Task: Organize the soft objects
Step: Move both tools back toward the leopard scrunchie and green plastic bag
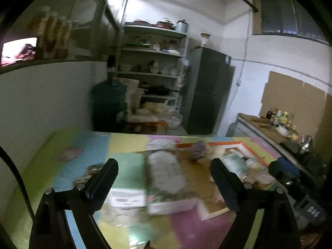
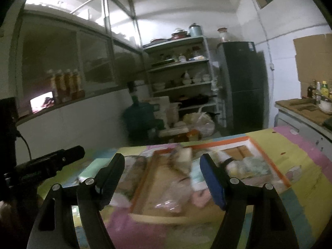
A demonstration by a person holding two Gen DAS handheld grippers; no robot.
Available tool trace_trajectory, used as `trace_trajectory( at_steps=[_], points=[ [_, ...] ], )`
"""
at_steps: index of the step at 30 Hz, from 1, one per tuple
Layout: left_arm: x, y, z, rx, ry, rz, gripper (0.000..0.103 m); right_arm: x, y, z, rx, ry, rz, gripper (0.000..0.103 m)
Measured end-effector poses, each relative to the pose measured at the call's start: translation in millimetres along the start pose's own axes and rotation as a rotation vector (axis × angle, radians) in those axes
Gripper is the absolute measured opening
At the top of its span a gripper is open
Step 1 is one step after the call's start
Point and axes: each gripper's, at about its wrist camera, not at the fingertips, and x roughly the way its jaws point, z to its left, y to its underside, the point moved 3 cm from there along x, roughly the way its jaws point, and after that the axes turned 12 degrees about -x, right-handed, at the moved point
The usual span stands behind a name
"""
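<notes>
A shallow cardboard tray with an orange rim (image 2: 220, 142) lies on the table's colourful patchwork mat (image 1: 83, 143). Blurred soft things lie in it: a small plush toy (image 2: 182, 157) at the back and a pale packet (image 2: 247, 166) to the right. Left of the tray lie a grey fuzzy item in clear wrapping (image 1: 166, 172) and a green box (image 1: 126, 170). My left gripper (image 1: 164, 162) hovers open above these, nothing between its fingers. My right gripper (image 2: 162, 158) hangs open over the tray, jaws wide apart and holding nothing. Both views are motion-blurred.
Behind the table stand a dark water jug (image 1: 108, 103), a white shelf rack with dishes (image 1: 153, 62) and a dark fridge (image 1: 209, 91). A counter with bottles (image 1: 269, 124) runs along the right. A white half-wall closes the left side.
</notes>
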Motion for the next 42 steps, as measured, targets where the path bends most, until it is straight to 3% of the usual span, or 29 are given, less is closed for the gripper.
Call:
trace_trajectory(
  at_steps=[11, 23, 42],
  points=[
    [-32, 8, 61, -0.018, -0.047, 0.0, 0.087, 7, 10, 78, -0.065, -0.131, 0.061, 0.076],
    [-51, 11, 111, -0.06, -0.087, -0.008, 0.086, 41, 45, 138, -0.094, -0.293, 0.223, 0.076],
    [-43, 16, 159, -0.074, -0.065, 0.041, 0.086, 82, 59, 170, -0.14, -0.285, 0.345, 0.076]
  ],
)
